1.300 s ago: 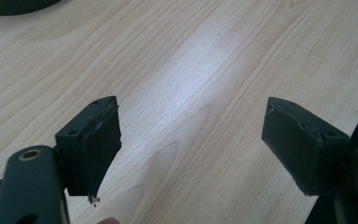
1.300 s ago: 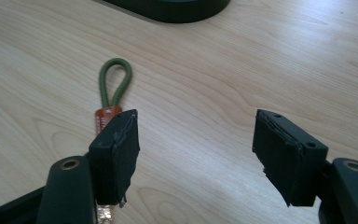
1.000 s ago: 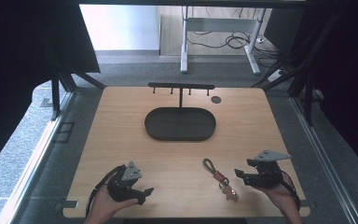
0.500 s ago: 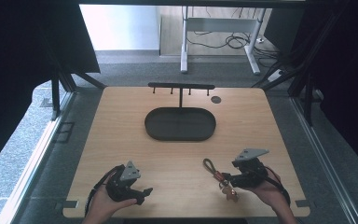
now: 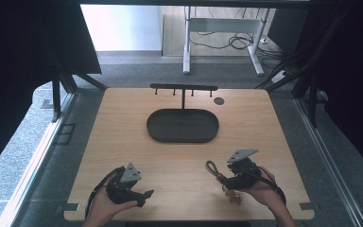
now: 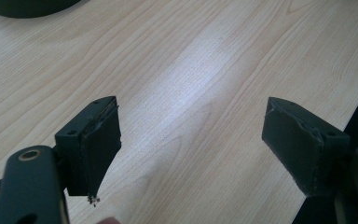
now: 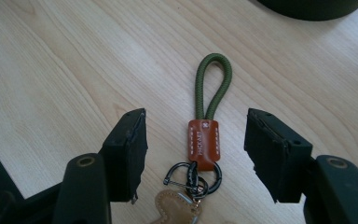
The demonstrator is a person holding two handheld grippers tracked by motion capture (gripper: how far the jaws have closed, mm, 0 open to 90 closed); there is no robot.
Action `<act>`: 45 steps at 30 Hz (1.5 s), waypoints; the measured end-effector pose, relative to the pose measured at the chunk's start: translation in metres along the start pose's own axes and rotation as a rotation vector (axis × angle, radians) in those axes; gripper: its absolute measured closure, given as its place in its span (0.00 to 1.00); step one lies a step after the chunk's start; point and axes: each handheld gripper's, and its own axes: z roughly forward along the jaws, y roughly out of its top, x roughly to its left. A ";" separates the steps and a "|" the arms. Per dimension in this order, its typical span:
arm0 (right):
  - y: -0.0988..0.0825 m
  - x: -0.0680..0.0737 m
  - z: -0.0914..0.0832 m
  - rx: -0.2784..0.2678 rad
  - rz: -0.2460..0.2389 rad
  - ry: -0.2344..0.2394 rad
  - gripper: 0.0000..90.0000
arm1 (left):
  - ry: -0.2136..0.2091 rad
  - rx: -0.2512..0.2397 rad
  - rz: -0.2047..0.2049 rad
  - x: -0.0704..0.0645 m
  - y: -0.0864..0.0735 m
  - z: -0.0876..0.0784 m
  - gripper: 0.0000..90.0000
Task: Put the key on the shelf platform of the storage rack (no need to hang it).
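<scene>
Olive-green cord keychain [image 7: 213, 84] with a brown leather tab and black metal rings lay flat on the wooden table [image 5: 123, 137], near its front edge, right of centre. Right gripper [image 7: 196, 140] sat low over it, jaws spread apart on either side of the tab, not touching. Left gripper [image 6: 191, 140] rested at near left, jaws wide over bare wood; a dark oval tray [image 5: 183, 126] sat mid-table.

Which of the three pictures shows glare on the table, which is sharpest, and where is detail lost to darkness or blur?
Left gripper view: a pale patch of glare on the table, jaws slightly soft. Right gripper view: sharpest, with the keychain crisp down to its stitching, though the lettering is too small to read. High view: both sides fall into black, and the dark tray shows little detail.
</scene>
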 end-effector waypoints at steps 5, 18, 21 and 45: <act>0.003 0.004 0.009 0.027 -0.011 0.005 0.44 | 0.000 -0.002 0.001 0.000 0.000 -0.001 0.22; 0.011 0.008 0.027 0.078 -0.028 0.001 0.45 | 0.001 0.003 -0.005 0.002 -0.001 0.000 0.22; 0.012 0.009 0.029 0.082 -0.030 0.002 0.45 | 0.001 0.006 -0.006 0.002 -0.002 0.001 0.22; 0.020 0.009 0.047 0.106 -0.034 0.008 0.44 | -0.014 0.028 0.013 -0.001 -0.001 0.009 0.22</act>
